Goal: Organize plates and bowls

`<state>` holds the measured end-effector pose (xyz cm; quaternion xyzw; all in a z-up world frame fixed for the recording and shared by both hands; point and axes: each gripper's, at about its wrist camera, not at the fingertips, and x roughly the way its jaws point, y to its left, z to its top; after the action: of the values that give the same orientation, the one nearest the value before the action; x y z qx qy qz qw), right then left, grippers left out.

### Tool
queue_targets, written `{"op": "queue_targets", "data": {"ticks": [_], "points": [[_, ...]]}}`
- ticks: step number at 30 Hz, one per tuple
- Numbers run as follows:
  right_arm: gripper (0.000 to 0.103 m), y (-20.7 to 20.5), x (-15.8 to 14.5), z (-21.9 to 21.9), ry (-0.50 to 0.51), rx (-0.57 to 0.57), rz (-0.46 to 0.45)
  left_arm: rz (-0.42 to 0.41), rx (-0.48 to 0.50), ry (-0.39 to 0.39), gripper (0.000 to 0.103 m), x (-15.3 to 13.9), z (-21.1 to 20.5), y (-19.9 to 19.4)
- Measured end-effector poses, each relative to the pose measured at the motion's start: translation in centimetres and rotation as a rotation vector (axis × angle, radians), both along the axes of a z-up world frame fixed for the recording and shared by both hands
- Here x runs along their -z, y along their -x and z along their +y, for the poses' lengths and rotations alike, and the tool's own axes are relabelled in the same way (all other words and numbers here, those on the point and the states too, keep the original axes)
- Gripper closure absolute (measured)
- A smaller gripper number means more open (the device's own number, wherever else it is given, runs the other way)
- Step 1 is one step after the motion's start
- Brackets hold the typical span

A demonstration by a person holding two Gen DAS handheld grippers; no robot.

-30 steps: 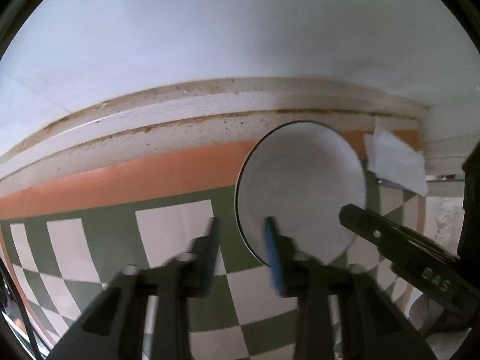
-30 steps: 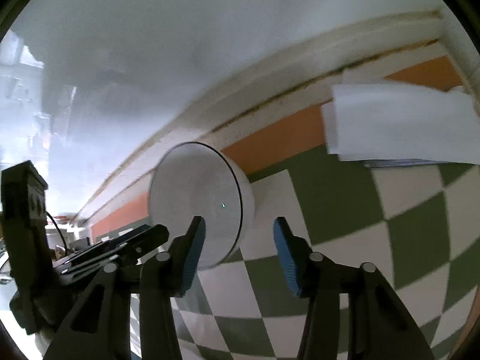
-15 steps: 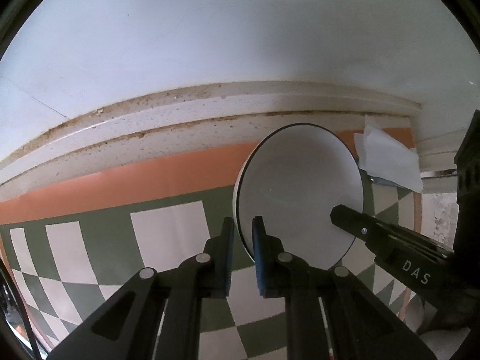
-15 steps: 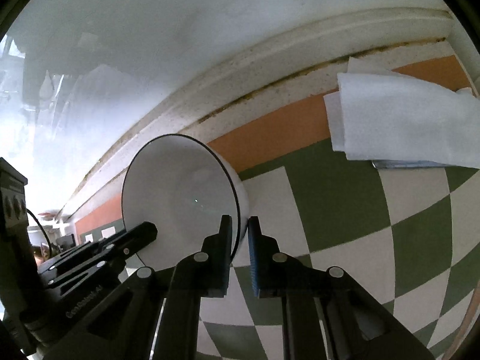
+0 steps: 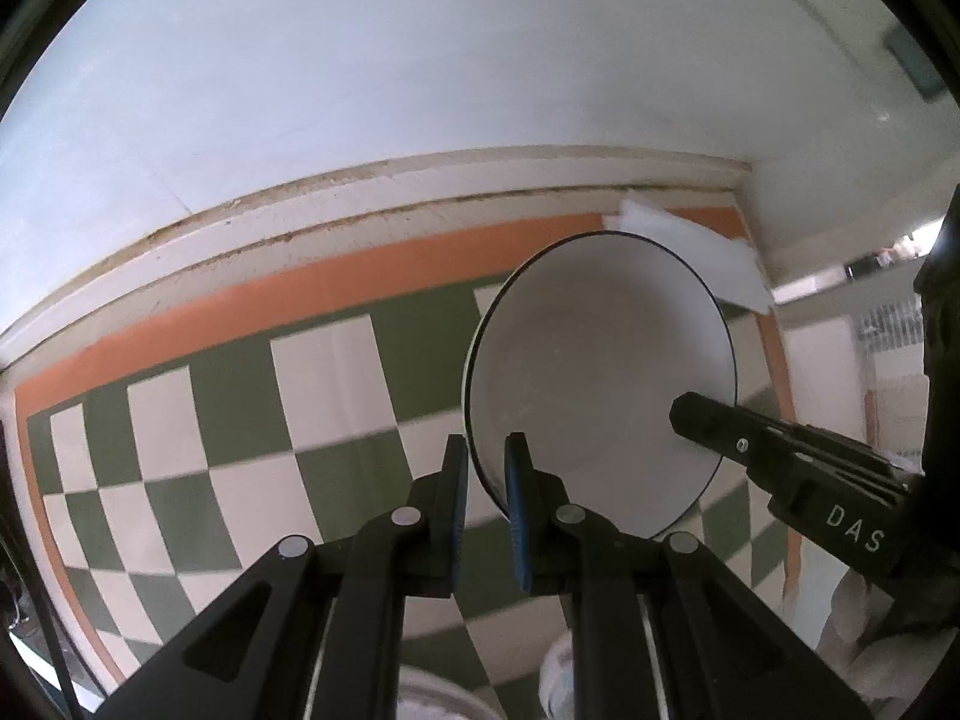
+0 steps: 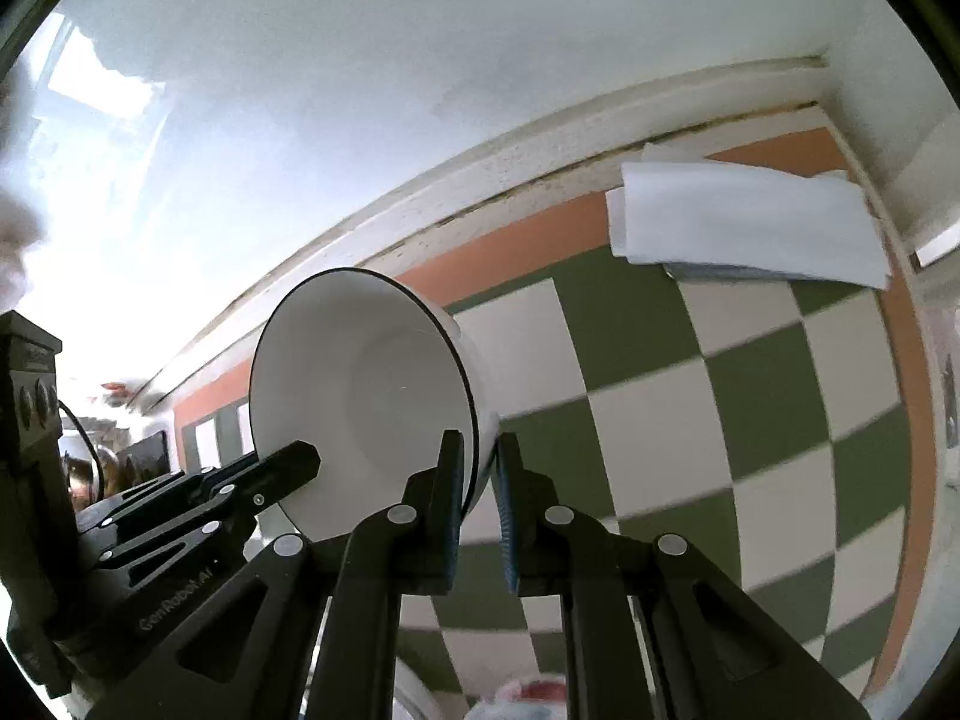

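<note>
The left claw (image 5: 486, 474) is pinching the near rim of a white bowl (image 5: 600, 378) with a thin dark edge, its two blue-padded fingers (image 5: 519, 516) pressed nearly together with only the bowl's wall between them. The right claw (image 6: 479, 474) is gripping the opposite side of the same bowl (image 6: 372, 396); its jaws have just been closing, and the bowl's rim is now sitting between the pads, one finger inside the bowl and the other against its outer wall. In the left wrist view the right claw's black finger is reaching in from the right across the bowl's inside, and in the right wrist view the left claw is coming in from the lower left to the bowl's far rim. The bowl is being held between both claws, tilted up on its side with its opening facing the cameras, above a desk covered by a green-and-white checkered cloth (image 6: 750, 396) with an orange border. A folded white napkin (image 6: 738, 216) is lying on the cloth's far corner, close to the white wall (image 5: 420, 90), well apart from the bowl.
</note>
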<state>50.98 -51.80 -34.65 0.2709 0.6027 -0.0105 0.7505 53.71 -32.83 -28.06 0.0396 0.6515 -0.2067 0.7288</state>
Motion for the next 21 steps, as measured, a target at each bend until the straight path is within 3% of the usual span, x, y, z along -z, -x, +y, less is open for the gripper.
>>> {"op": "queue_targets", "data": {"ticks": [12,21], "points": [[0.091,11.8,-3.8,-0.8,-0.013,0.024,-0.025,0.010,0.078,0.014,0.092,-2.8,0.0,9.1],[0.090,19.1,-2.7,-0.4,-0.028,0.040,0.011,0.052,0.150,-0.003,0.092,-1.6,-0.6,14.7]]}}
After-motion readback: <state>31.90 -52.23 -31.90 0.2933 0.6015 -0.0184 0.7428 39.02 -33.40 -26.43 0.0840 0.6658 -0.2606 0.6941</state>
